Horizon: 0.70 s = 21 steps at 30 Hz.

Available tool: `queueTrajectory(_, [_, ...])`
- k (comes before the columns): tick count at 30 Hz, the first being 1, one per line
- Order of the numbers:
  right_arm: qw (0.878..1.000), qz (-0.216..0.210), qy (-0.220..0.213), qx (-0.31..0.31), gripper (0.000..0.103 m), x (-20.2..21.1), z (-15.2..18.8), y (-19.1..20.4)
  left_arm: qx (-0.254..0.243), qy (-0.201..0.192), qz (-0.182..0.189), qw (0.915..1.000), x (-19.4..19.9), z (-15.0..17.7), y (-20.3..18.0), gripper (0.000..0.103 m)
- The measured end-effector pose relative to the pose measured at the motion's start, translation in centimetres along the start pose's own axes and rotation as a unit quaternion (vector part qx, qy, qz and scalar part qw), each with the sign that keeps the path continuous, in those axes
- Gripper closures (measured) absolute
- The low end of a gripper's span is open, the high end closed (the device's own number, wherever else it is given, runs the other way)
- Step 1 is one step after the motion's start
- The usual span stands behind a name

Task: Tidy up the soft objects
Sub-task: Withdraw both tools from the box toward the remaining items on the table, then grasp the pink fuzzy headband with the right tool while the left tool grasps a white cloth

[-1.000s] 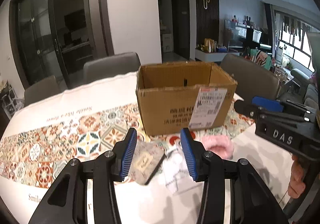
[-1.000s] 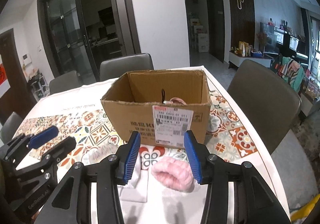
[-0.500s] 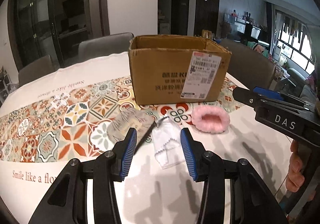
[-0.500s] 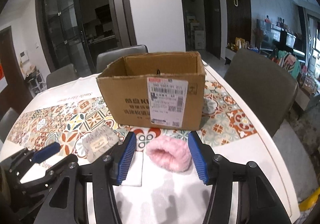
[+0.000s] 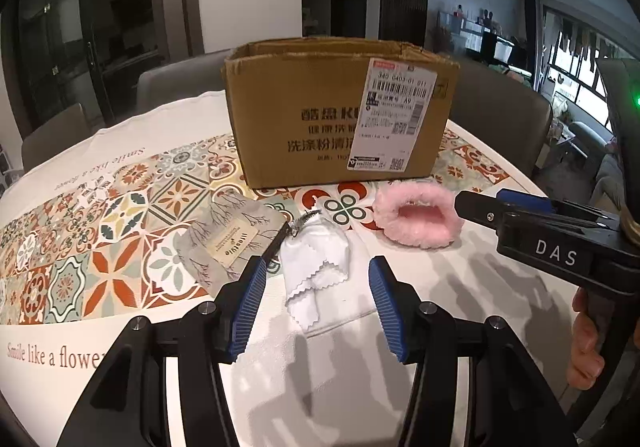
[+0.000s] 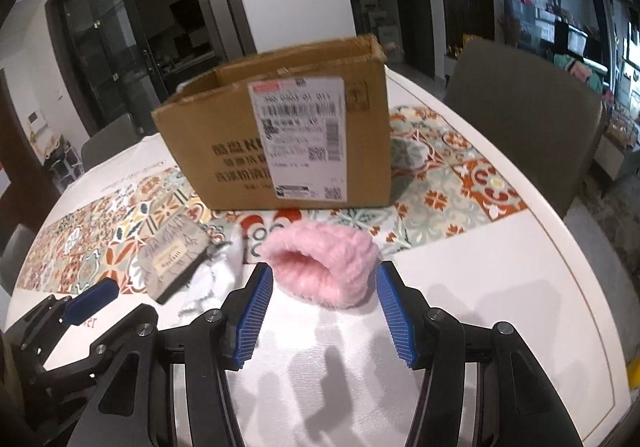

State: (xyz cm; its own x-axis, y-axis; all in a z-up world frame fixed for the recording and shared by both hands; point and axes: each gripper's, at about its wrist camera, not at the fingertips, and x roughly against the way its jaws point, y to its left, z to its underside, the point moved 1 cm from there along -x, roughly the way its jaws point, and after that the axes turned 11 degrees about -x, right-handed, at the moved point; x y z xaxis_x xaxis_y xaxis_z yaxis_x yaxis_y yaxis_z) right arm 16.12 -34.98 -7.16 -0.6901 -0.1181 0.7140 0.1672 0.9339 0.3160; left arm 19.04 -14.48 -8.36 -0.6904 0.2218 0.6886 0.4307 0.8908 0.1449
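between the wide right claw lies a fluffy pink cuff.

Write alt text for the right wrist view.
The open right gripper points at a pink fluffy band on the table, just beyond its blue pads. A cardboard box stands behind; a white cloth and grey pouch lie to the left.

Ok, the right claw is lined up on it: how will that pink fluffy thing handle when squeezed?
The pink fluffy band looks plush, so it will probably compress and feel light. Its hollow middle may collapse between the open right claw. The pile likely grips, not slips.
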Motion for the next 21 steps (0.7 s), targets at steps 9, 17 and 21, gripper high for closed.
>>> queueTrajectory(9, [1.0, 0.007, 0.026, -0.013, 0.048, -2.7, 0.4, -0.9, 0.006, 0.028, 0.028, 0.9992, -3.4, 0.1, 0.3, 0.048])
queueTrajectory(17, [0.998, 0.009, 0.05, -0.039, 0.048, -4.8, 0.7, -1.6, 0.003, 0.057, 0.02, 0.9982, -6.0, 0.2, 0.5, 0.048])
queueTrajectory(21, [0.997, 0.011, 0.056, -0.05, 0.048, -5.5, 0.6, -1.8, 0.004, 0.064, 0.019, 0.9978, -6.7, 0.2, 0.6, 0.048])
